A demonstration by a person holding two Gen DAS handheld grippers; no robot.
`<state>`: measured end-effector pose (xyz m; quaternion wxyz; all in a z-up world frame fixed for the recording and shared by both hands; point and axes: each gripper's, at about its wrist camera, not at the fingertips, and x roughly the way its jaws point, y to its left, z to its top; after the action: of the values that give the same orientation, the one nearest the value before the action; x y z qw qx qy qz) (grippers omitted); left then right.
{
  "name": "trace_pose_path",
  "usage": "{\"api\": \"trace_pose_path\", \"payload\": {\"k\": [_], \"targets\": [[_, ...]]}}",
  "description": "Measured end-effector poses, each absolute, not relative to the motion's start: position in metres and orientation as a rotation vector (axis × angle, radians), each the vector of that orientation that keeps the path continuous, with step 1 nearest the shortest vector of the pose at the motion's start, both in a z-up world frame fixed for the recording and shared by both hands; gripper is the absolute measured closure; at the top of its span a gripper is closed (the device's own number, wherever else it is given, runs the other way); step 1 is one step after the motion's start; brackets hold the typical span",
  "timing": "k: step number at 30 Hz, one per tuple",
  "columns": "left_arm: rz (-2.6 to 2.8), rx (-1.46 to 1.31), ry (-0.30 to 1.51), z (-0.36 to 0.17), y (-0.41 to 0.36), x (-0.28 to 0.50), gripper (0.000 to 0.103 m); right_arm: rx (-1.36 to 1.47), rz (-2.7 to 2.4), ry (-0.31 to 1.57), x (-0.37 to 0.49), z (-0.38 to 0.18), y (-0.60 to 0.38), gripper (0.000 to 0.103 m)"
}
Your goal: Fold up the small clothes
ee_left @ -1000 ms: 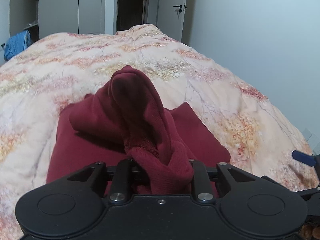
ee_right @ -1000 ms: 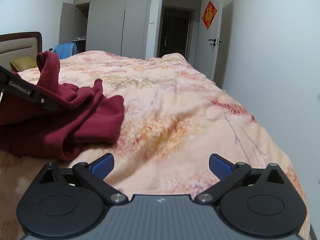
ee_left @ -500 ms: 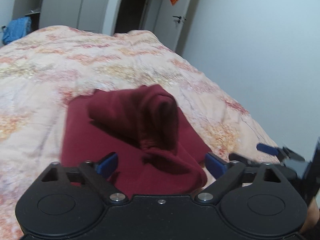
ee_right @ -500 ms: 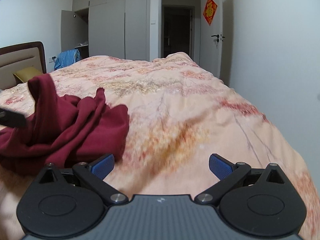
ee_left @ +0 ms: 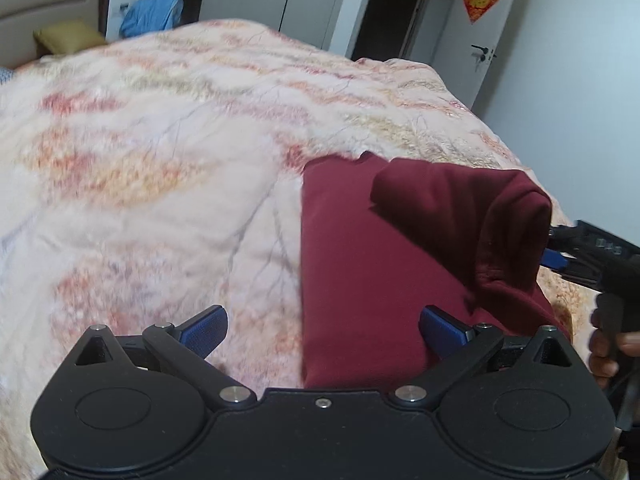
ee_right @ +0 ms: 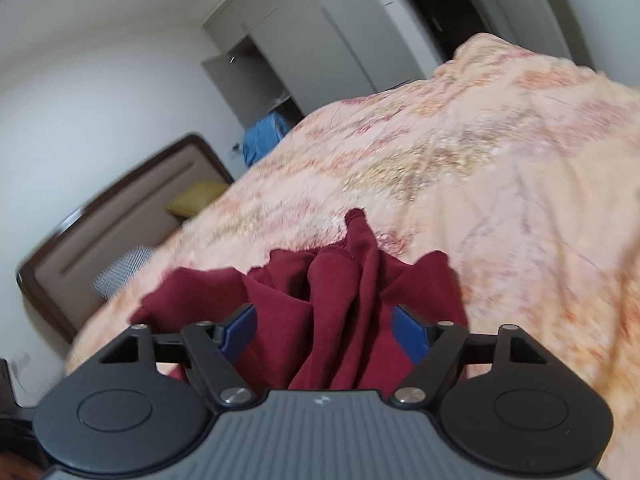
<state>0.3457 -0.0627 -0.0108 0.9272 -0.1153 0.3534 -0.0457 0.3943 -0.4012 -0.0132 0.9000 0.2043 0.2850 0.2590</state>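
Right gripper is closing around bunched folds of the maroon garment | left gripper is hanging spread, empty | garment is lying on the bed, partly folded; we are judging more folds remain.

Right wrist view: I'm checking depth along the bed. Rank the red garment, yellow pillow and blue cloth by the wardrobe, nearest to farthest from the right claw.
1. Red garment: bunched between the closing right claw pads.
2. Yellow pillow: upper left, against the headboard.
3. Blue cloth: farthest, past the bed by the wardrobe.
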Motion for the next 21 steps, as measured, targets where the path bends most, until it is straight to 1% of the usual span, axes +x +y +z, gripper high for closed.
{"api": "trace_pose_path", "payload": {"k": [2, 4, 5, 7, 12, 13, 14, 15, 17, 21], "targets": [[-0.094, -0.243, 0.732, -0.015, -0.061, 0.347, 0.001, 0.387, 0.548, 0.605, 0.402, -0.015, -0.390, 0.040], [-0.096, -0.250, 0.736, -0.019, -0.061, 0.350, 0.001, 0.365, 0.559, 0.620, 0.410, -0.016, -0.379, 0.048], [-0.097, -0.257, 0.739, -0.021, -0.061, 0.352, 0.001, 0.361, 0.564, 0.629, 0.413, -0.018, -0.376, 0.053], [-0.100, -0.269, 0.744, -0.025, -0.062, 0.351, 0.001, 0.373, 0.569, 0.648, 0.418, -0.023, -0.372, 0.059], [-0.101, -0.290, 0.750, -0.030, -0.062, 0.353, 0.001, 0.515, 0.604, 0.677, 0.443, -0.030, -0.377, 0.059], [-0.100, -0.293, 0.750, -0.029, -0.062, 0.353, 0.001, 0.539, 0.602, 0.672, 0.448, -0.030, -0.378, 0.067], [-0.098, -0.295, 0.748, -0.029, -0.062, 0.353, 0.001, 0.539, 0.591, 0.661, 0.451, -0.027, -0.377, 0.083], [-0.098, -0.295, 0.745, -0.028, -0.062, 0.353, 0.001, 0.518, 0.576, 0.643, 0.452, -0.024, -0.376, 0.090], [-0.102, -0.296, 0.727, -0.025, -0.062, 0.352, 0.001, 0.444, 0.545, 0.595, 0.448, -0.015, -0.372, 0.095], [-0.100, -0.325, 0.657, -0.017, -0.058, 0.347, 0.001, 0.265, 0.466, 0.552, 0.439, -0.008, -0.359, 0.096]]}}
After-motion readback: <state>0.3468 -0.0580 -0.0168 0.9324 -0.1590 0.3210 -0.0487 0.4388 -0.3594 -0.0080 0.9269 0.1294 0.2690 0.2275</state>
